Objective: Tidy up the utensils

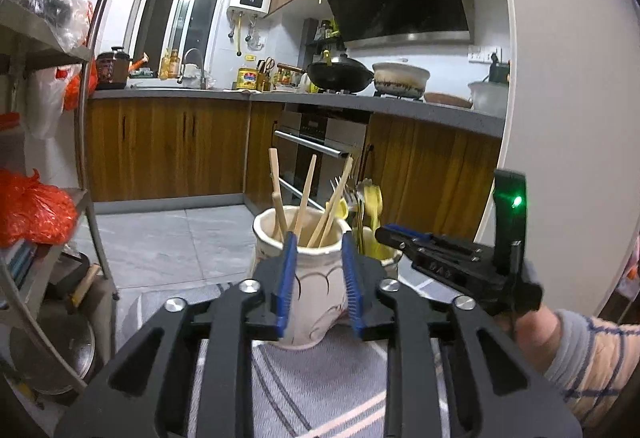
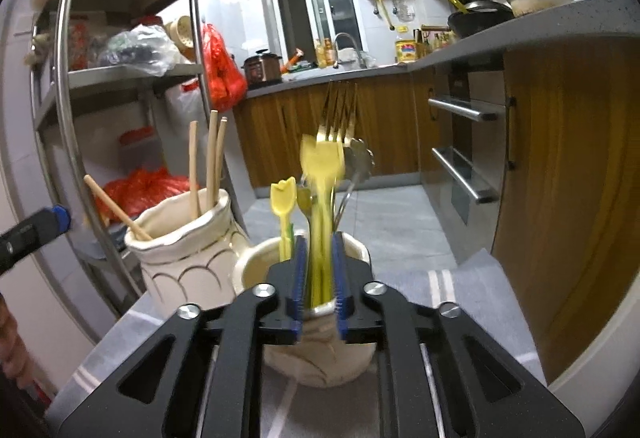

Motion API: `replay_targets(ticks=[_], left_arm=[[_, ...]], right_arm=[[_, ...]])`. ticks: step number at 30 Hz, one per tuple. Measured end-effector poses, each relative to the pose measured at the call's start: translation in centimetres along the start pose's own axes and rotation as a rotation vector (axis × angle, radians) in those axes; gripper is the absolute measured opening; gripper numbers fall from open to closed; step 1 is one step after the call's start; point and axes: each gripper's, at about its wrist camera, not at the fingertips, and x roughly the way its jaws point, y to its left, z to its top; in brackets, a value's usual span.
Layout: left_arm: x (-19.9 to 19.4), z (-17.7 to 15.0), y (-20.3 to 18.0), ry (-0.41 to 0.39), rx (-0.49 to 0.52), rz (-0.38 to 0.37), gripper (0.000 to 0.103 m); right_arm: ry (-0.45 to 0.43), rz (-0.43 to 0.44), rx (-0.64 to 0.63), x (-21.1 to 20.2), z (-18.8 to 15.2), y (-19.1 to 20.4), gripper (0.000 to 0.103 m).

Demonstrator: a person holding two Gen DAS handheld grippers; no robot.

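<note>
**A:** What was seen in the left wrist view?

**B:** A kitchen with wooden cabinets and a grey counter [image 1: 180,93] lay behind. In front, a striped cloth [image 1: 320,382] was spread, and on it the scalloped jar [image 1: 308,290] was stood. Wooden chopsticks [image 1: 306,189] were held upright in that jar. The left gripper [image 1: 319,238] was aimed at the jar. Its jaws were parted a little, nothing was pinched, and no contact with the jar could be made out. Just to the right of the jar, the right gripper [image 1: 394,234] was poised over the cream cup [image 1: 391,258].

**A:** And in the right wrist view?

**B:** The same cloth [image 2: 472,282] was shown. The cup [image 2: 252,270] was set just right of the jar [image 2: 188,258], the two touching or nearly so. A yellow fork [image 2: 320,165] was caught between the right gripper's [image 2: 320,250] pads, which were spread narrowly. The fork alone was blurred, so it was judged loose and not pinched. A gold fork [image 2: 340,109] was stood in the cup beside it. Left of the jar, only the tip of the left gripper [image 2: 56,217] was seen.

**A:** How should the step be done well?

**B:** Forks belonged in the cup, chopsticks in the jar. The fork was best left to settle tines up. The pads were best drawn straight back, so that neighbouring handles and the rim were not snagged.
</note>
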Motion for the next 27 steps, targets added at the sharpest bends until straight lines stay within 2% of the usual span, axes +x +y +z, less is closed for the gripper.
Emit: replay_targets(ticks=[7, 15, 17, 18, 20, 22, 24, 26, 27], left_arm=[[-0.5, -2.1, -1.2, 0.048, -0.007, 0.021, 0.027], [-0.1, -3.5, -1.8, 0.081, 0.002, 0.081, 0.027], [0.3, -3.6, -2.1, 0.089, 0.02, 0.118, 0.027], [0.4, -3.7, -2.2, 0.091, 0.029, 0.132, 0.027], [0.9, -3.7, -2.5, 0.098, 0.054, 0.182, 0.037], [1.1, -3.6, -2.8, 0.092, 0.069, 0.233, 0.065], [1.1, -3.6, -2.9, 0.079, 0.076, 0.251, 0.075], [1.2, -3.8, -2.8, 0.076, 0.074, 0.266, 0.083], [1.2, -3.8, -2.7, 0.075, 0.069, 0.273, 0.089]], right_arm=[[-0.016, -0.014, 0.031, -3.5, -1.3, -0.6, 0.027], [0.012, -0.036, -0.022, -6.5, -2.8, -0.6, 0.027], [0.021, -0.04, -0.032, -6.7, -2.9, -0.8, 0.029], [0.012, -0.046, -0.045, -7.0, -2.9, -0.8, 0.034], [0.0, -0.056, -0.072, -7.4, -3.0, -0.6, 0.044], [-0.023, -0.059, -0.102, -7.8, -3.0, -0.3, 0.072], [-0.04, -0.05, -0.126, -8.1, -2.9, 0.0, 0.082], [-0.052, -0.043, -0.151, -8.1, -2.9, 0.3, 0.085], [-0.059, -0.044, -0.159, -8.2, -2.9, 0.4, 0.089]])
